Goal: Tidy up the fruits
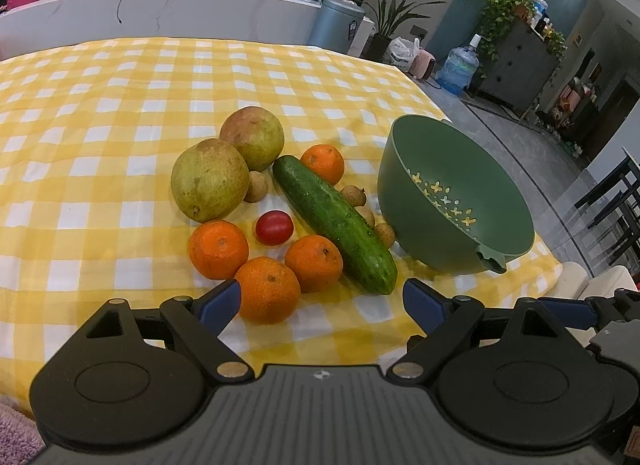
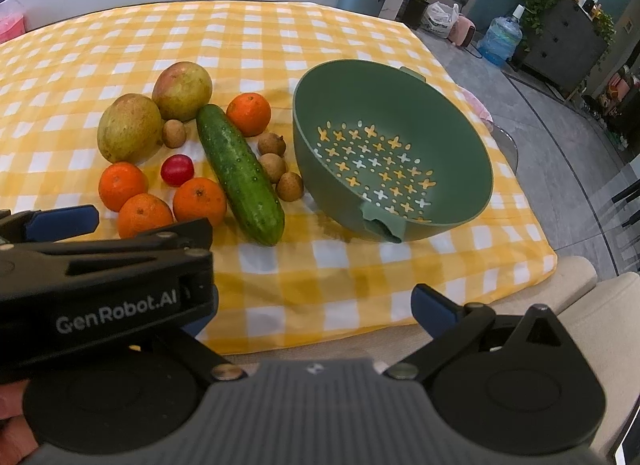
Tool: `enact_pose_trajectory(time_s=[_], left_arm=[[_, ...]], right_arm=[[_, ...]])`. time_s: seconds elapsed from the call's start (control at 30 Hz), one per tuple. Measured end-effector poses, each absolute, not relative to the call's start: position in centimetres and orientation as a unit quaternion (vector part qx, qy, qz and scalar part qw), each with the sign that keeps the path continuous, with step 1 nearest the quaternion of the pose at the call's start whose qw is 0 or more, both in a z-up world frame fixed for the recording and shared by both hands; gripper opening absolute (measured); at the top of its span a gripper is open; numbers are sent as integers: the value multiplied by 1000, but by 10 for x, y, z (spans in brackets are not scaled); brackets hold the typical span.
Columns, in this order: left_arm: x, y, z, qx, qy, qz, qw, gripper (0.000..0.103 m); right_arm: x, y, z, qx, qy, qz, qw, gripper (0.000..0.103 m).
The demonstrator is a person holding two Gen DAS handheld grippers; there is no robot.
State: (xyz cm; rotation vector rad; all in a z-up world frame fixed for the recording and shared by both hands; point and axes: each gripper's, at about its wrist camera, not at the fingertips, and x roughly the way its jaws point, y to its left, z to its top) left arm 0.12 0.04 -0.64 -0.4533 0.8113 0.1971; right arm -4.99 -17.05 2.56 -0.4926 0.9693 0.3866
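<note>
On the yellow checked cloth [image 1: 100,145] lies a cluster of produce. It holds two green-brown pears [image 1: 210,181] [image 2: 129,127], a cucumber [image 1: 334,223] [image 2: 240,175], several oranges, a red cherry tomato [image 1: 274,227] [image 2: 177,170] and several small brown longans [image 2: 273,167]. Right of the cluster, a green strainer bowl [image 1: 420,153] [image 2: 320,113] stands tilted and empty. My left gripper [image 1: 322,305] is open, and the nearest orange [image 1: 267,289] sits just inside its left finger. My right gripper [image 2: 316,313] is open over the table's front edge, its left finger hidden behind the left gripper's body.
The table's right edge [image 2: 548,249] drops to a grey floor with dark chairs [image 1: 612,201]. Behind the table are a white counter [image 1: 160,13], a grey bin [image 1: 340,25], plants and a water bottle [image 1: 458,65]. A hand [image 2: 10,425] shows at the lower left.
</note>
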Motion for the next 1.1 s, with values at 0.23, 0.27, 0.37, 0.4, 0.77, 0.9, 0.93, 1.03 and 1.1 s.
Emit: enact_pose_trajectory(time_s=[0.23,0.27,0.37,0.4,0.77,0.9,0.93,1.03,1.1], left_arm=[[2,1,-9,-222,393,96,887,103],[2,2,-9,-222,393,96,887,103],[2,2,-9,-221,394,98,887,103],[2,2,-9,-222,394,97,887,103],[-2,12,-1,-235,380,101,889,103],[-6,24,7,-247,363,115,891,103],[-7,28,8,-250,358,119,891,103],[-8,41,12,-260,349,135,890,103],[-9,52,14,-265,342,149,889,103]], right_arm=[[-50,-170,25,-234,458,184,837,99],[-50,-170,25,-234,458,185,838,99],[-50,-170,25,-233,458,186,837,99],[-50,-170,25,-233,458,185,837,99],[-49,-170,30,-193,445,202,851,99],[-46,-174,33,-139,434,221,862,99],[-46,-174,34,-125,429,233,864,99],[-47,-176,35,-82,405,274,868,99],[-47,-178,35,-51,392,294,870,99]])
